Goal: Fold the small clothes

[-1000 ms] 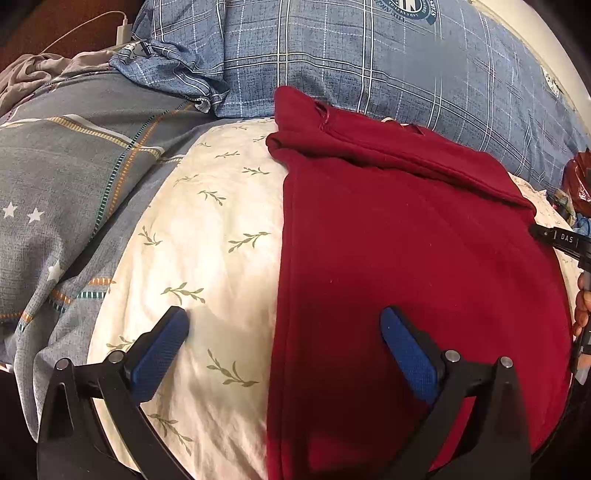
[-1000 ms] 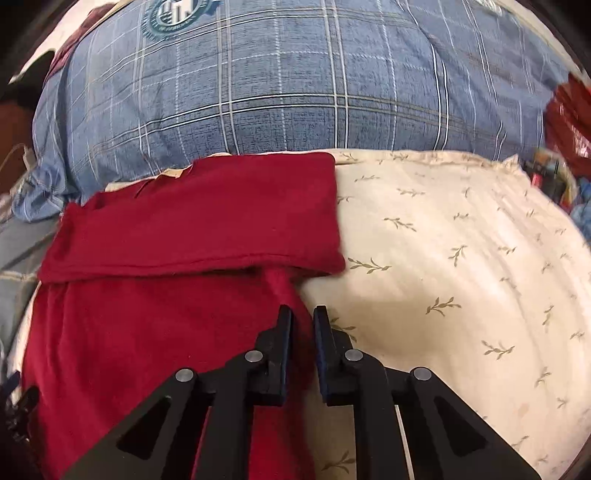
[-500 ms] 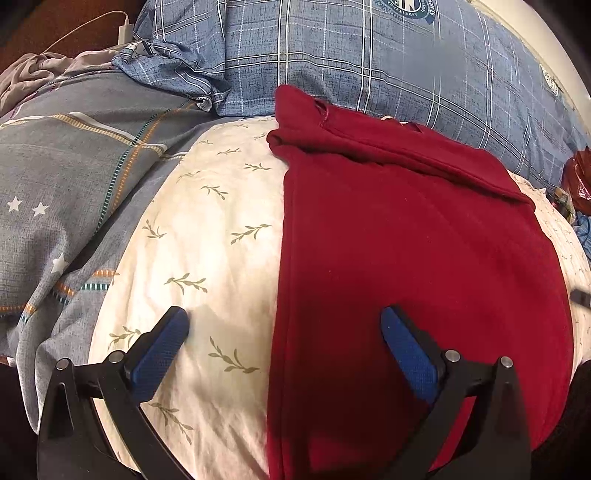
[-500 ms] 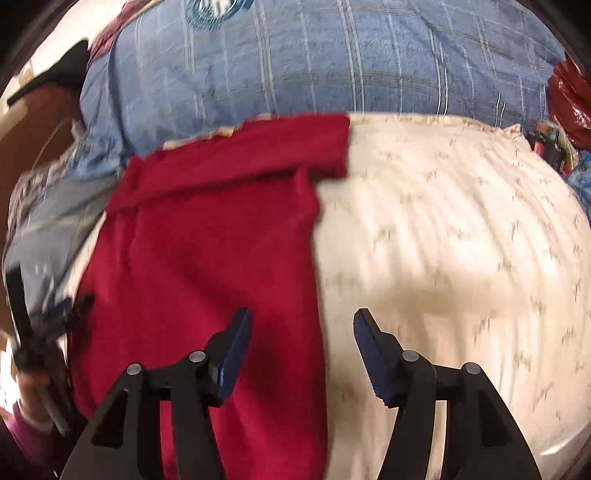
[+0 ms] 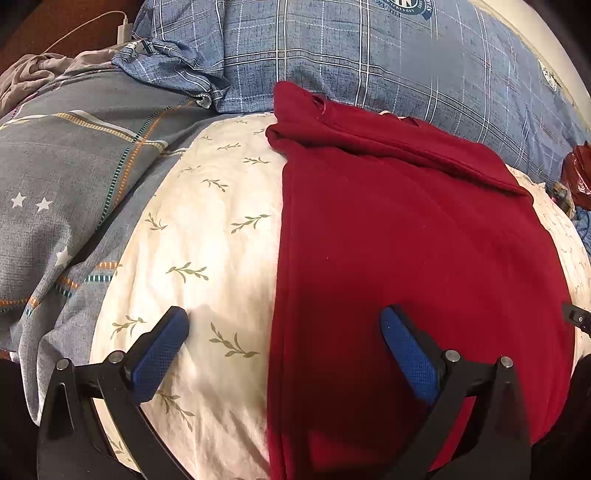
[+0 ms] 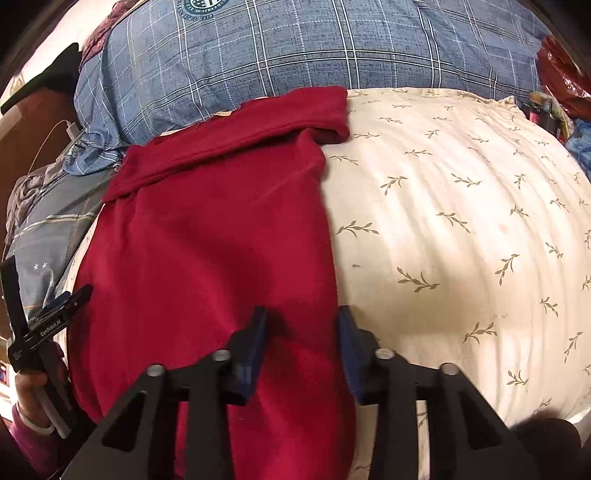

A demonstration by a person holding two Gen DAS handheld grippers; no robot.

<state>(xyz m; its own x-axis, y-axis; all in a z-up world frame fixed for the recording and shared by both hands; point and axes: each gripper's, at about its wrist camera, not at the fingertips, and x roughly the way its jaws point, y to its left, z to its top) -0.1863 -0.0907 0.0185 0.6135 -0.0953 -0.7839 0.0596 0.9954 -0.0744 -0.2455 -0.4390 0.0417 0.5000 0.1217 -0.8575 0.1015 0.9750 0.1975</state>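
Observation:
A dark red garment lies flat on a cream leaf-print pillow, its far end folded into a band. It also shows in the right wrist view. My left gripper is open wide, straddling the garment's left edge near its near end. My right gripper is open with a moderate gap, jaws either side of the garment's right edge, low over the cloth. The left gripper also shows at the left of the right wrist view.
A blue plaid pillow lies behind the garment. A grey star-print blanket lies to the left. A charger and cable sit at the far left. Red and blue items lie at the far right.
My right gripper was shut near the folded band a second ago; it opened, pulled back to the garment's near right edge, then narrowed. My left gripper has held still.

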